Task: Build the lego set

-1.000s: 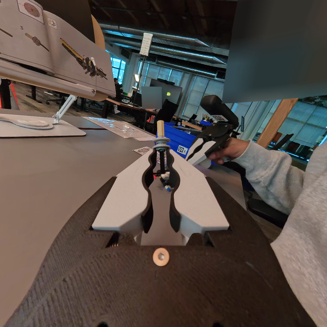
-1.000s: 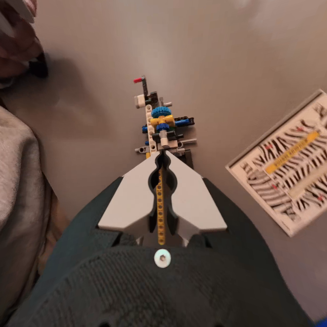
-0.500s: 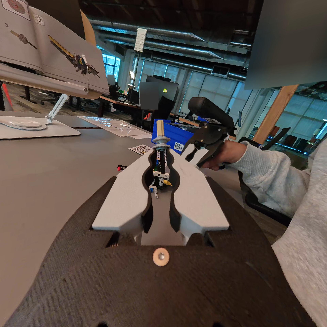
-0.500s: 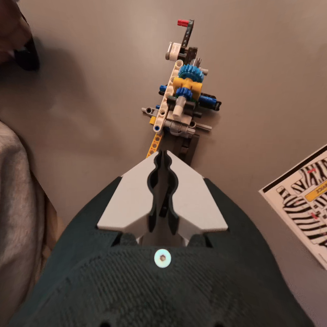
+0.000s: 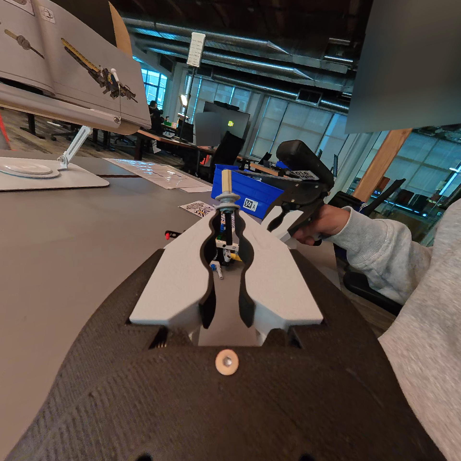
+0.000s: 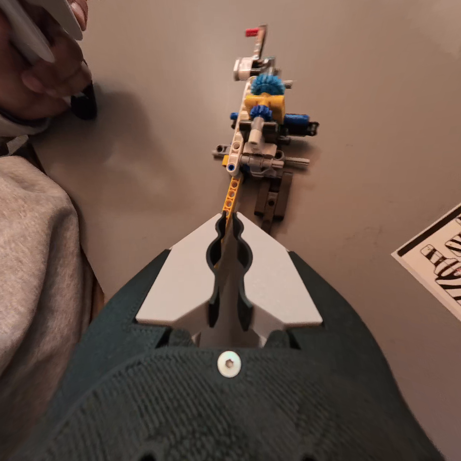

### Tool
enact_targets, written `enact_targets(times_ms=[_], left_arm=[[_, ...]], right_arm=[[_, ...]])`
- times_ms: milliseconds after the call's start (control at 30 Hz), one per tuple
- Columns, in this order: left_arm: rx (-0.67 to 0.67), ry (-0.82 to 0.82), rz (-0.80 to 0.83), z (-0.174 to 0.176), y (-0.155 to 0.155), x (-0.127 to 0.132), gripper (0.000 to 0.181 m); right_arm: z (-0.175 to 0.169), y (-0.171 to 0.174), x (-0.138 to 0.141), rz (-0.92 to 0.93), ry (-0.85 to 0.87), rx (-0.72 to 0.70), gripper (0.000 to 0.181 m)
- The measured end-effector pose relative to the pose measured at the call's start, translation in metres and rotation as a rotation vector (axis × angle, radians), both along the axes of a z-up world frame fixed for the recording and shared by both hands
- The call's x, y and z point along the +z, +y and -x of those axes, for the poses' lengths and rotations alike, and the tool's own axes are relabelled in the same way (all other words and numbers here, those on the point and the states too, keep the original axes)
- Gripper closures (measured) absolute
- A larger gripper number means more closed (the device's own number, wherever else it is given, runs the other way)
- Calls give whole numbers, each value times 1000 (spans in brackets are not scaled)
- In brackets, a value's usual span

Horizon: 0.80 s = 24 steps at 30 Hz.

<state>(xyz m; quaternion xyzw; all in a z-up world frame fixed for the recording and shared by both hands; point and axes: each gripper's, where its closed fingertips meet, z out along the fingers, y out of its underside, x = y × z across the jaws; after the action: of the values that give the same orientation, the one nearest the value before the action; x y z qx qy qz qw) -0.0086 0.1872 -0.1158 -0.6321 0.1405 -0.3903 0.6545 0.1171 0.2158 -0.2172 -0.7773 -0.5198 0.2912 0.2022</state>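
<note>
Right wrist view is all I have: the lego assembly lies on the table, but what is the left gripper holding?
Observer: The left gripper is shut on a black axle, held upright, with grey bushes and a tan sleeve on top.
Operator: Where are the instructions?
Observer: An open instruction book rests on a white stand, up at the far left.
Operator: Anything beyond the build?
Observer: A blue bin, just past the striped sheet.
</note>
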Motion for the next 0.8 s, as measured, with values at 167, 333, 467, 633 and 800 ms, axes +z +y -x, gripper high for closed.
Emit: enact_targets(times_ms=[167,333,467,633,800], left_arm=[[1,-14,9,2,1,0,174],[1,-24,14,3,2,0,173],[0,-26,15,3,2,0,174],[3,-33,18,4,2,0,174],[4,-43,27,5,3,0,174]], right_arm=[[-7,13,1,-22,5,-51,178],[-12,33,2,-90,-13,-117,177],[-11,48,4,-143,-16,-152,176],[-14,67,17,-261,13,-222,173],[-15,55,36,-235,129,-226,175]])
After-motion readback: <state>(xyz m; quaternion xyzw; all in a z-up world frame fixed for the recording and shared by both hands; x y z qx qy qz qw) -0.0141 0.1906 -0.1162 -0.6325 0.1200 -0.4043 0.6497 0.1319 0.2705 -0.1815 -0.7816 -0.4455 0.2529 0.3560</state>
